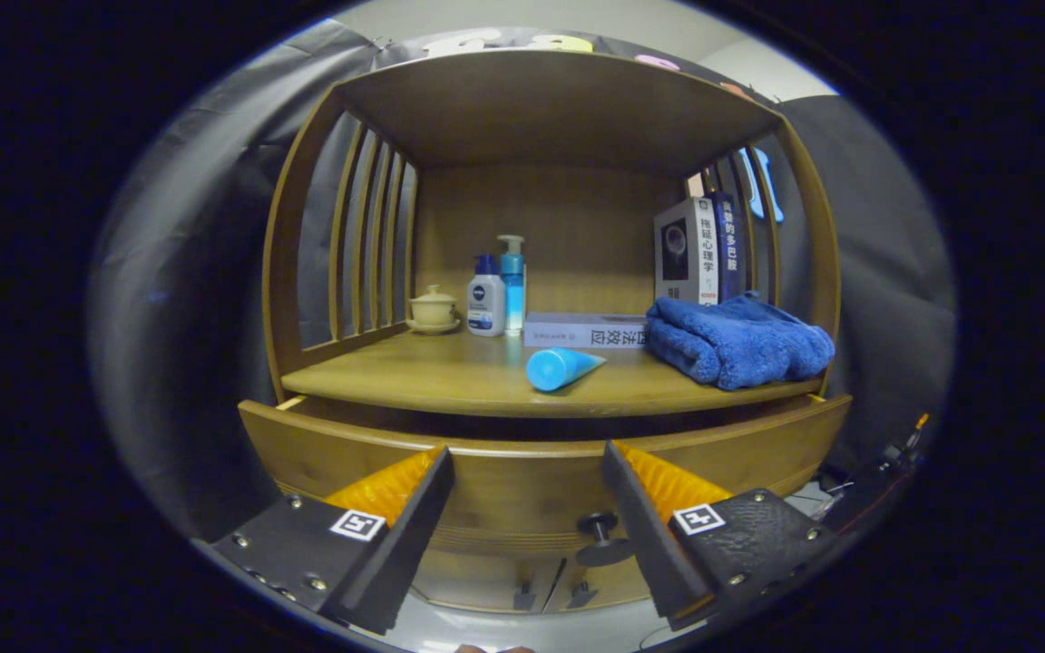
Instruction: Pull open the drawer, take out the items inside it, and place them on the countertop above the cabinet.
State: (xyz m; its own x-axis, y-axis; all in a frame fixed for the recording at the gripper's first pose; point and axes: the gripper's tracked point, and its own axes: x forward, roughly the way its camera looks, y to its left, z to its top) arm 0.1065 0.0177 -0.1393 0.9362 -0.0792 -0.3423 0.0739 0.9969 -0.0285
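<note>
Drawer (pixel 522 476): wooden, curved front, set directly under the countertop (pixel 450 376) of a bamboo-toned cabinet; pulled out a little, with a dark gap showing along its top edge. Its interior is hidden. Round dark knob (pixel 599 537) on the front, just beside the inner edge of the right finger.

Gripper (pixel 527 467): fingers spread wide apart, holding nothing, their tips in front of the drawer front, one on each side of its middle.

Countertop: smooth wood, roofed by an upper shelf (pixel 559 109), with slatted side walls (pixel 368 245) and a solid back panel.

Items on it:
- lidded cream teacup on saucer (pixel 433 310), back left;
- white-and-blue pump bottle (pixel 486 299) touching a taller clear blue pump bottle (pixel 512 286), beside the cup;
- flat book (pixel 584 330) lying at the centre back;
- blue tube (pixel 561 367) lying on its side, in front of that book;
- folded blue towel (pixel 736 343), on the right, near the front edge;
- two upright books (pixel 699 249) behind the towel.

Below the drawer: two cabinet doors (pixel 522 580) with small dark handles.

Surroundings: black cloth wall behind and to both sides, pale ceiling above, cables (pixel 885 453) low on the right.
</note>
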